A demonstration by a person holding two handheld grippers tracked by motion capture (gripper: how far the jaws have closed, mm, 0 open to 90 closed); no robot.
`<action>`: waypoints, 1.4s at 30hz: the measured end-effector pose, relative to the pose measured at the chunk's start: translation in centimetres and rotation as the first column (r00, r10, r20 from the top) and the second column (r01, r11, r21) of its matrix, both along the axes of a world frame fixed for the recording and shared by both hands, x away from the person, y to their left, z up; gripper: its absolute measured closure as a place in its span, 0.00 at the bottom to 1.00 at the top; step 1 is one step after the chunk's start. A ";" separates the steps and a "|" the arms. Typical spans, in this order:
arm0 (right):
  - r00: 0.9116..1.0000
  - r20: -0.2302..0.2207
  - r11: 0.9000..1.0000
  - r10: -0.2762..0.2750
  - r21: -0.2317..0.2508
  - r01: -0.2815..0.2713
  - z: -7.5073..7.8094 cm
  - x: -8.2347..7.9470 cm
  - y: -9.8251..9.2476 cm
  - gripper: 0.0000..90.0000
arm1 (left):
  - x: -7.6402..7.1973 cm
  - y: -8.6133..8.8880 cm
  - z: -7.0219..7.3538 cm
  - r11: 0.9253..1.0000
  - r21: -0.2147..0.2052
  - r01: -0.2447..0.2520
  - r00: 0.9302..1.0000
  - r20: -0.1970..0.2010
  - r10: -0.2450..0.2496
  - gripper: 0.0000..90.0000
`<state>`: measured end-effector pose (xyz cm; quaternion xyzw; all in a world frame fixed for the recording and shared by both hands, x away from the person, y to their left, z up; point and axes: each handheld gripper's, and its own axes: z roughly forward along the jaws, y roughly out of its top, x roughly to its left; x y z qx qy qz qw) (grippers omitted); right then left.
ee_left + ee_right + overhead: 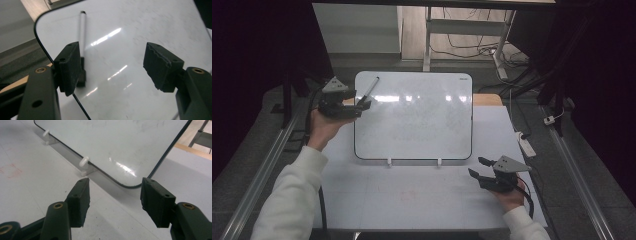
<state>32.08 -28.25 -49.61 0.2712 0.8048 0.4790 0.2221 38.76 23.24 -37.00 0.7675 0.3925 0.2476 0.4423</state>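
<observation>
A white whiteboard [412, 117] rests on the pale table, its near edge on two small white feet [388, 161]. A slim marker [369, 90] with a light barrel and a dark end lies on the board's far left corner. My left gripper [364, 104] hovers at that corner, open. In the left gripper view the marker [82, 32] runs away behind the left jaw, outside the gap of the gripper [110, 67]. My right gripper [477, 166] stands open near the board's near right corner [130, 185], with nothing between the jaws [115, 200].
A white power strip [527, 145] lies off the table's right edge. A wooden surface [487, 99] shows behind the board. Metal rails [267, 165] run along both sides. Desk legs and cables [472, 47] stand at the back.
</observation>
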 end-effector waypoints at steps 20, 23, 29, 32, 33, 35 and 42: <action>0.999 -0.001 0.999 -0.033 -0.012 0.033 0.0 0.2 -1.0 0.38 | -12.3 -0.4 -9.2 0.989 -0.082 0.125 0.987 -0.089 -0.132 0.26; 0.999 0.006 0.999 -0.035 -0.007 0.035 0.0 0.2 -1.5 0.38 | -12.8 -0.3 -10.3 0.988 -0.093 0.124 0.986 -0.103 -0.133 0.26; 0.999 -0.006 0.999 -0.042 -0.007 0.042 -0.2 0.3 -2.1 0.38 | -13.8 0.0 -12.3 0.988 -0.102 0.115 0.984 -0.122 -0.127 0.26; 0.999 -0.009 0.999 -0.038 -0.015 0.038 -0.4 0.3 -2.1 0.38 | -13.8 0.1 -12.8 0.990 -0.082 0.113 0.984 -0.126 -0.122 0.26; 0.999 -0.009 0.999 -0.035 -0.015 0.035 -0.4 0.3 -2.1 0.38 | -13.7 0.1 -12.8 0.991 -0.079 0.111 0.985 -0.124 -0.120 0.26; 1.000 -0.008 0.999 -0.031 -0.014 0.030 -0.5 0.3 -2.0 0.39 | -13.7 0.1 -12.7 0.990 -0.088 0.110 0.985 -0.121 -0.120 0.26; 1.000 -0.001 1.000 -0.026 -0.013 0.026 -0.4 0.3 -1.9 0.39 | -13.8 0.2 -12.8 0.990 -0.088 0.114 0.984 -0.124 -0.124 0.26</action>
